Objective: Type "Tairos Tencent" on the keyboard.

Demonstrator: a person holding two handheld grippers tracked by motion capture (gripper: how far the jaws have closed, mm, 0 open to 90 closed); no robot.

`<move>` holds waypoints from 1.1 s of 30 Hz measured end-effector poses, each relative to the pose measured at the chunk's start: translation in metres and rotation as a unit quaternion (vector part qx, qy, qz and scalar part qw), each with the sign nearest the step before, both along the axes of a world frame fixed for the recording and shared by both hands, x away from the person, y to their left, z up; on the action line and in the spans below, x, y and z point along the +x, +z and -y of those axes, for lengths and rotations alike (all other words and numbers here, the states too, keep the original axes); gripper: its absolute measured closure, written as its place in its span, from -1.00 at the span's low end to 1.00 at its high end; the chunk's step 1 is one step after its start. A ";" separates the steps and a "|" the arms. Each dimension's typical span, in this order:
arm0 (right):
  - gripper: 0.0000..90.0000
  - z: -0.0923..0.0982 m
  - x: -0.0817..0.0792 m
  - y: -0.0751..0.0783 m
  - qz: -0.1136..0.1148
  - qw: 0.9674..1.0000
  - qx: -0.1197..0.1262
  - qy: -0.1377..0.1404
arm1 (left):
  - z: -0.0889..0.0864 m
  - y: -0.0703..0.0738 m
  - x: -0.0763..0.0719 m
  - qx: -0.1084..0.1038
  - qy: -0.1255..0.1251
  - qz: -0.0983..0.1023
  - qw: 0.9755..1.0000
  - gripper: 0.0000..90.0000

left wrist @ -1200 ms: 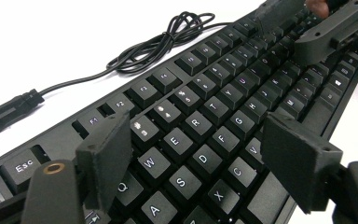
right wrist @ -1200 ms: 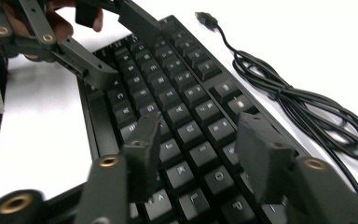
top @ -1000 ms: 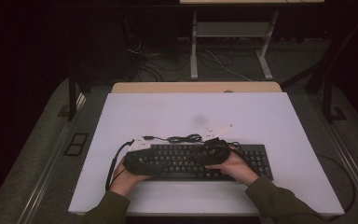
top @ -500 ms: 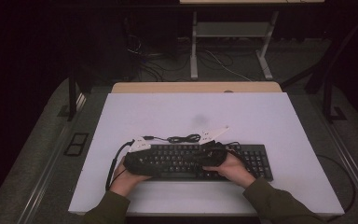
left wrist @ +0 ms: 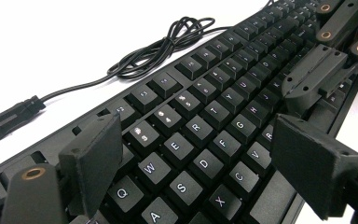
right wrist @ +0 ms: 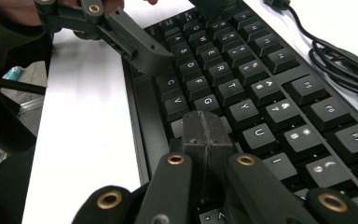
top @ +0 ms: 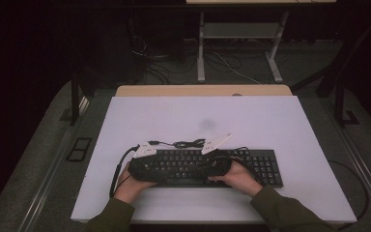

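Keyboard lies flat near your edge of the white tabletop, lengthwise across it, with both of your claws resting over its left and middle keys.

On the left, your left hand holds the left claw low over the letter keys. Its jaws are spread wide: in the left gripper view one pad sits above the Q and W end, the other on the near side by the space bar edge, and the keys from Q to V lie in the gap between them. The pads pinch nothing.

Just behind the keyboard, toward the middle, its black cable lies in a loose coil on the tabletop, and the plug end rests off to the side, clear of the keys.

On the right, your right hand holds the right claw over the middle of the keyboard. Its jaws are pressed together with nothing between them, having just been closing, and the joined tip points down at the keys near G, H and U. Whether the tip actually touches a key you cannot tell from these views. The number pad end of the keyboard stays uncovered to the right of that hand.
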State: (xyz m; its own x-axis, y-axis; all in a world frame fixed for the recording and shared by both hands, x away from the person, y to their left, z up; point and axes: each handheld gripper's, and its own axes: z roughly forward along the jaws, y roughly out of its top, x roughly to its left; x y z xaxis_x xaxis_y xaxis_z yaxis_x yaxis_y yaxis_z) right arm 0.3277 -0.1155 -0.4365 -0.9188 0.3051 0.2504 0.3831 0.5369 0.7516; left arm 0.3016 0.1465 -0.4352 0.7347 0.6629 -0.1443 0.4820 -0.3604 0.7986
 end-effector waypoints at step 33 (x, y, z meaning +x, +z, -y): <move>0.94 -0.005 -0.003 -0.005 -0.008 1.000 -0.014 0.006 | 0.001 -0.001 0.000 0.008 -0.004 0.001 1.000 -0.63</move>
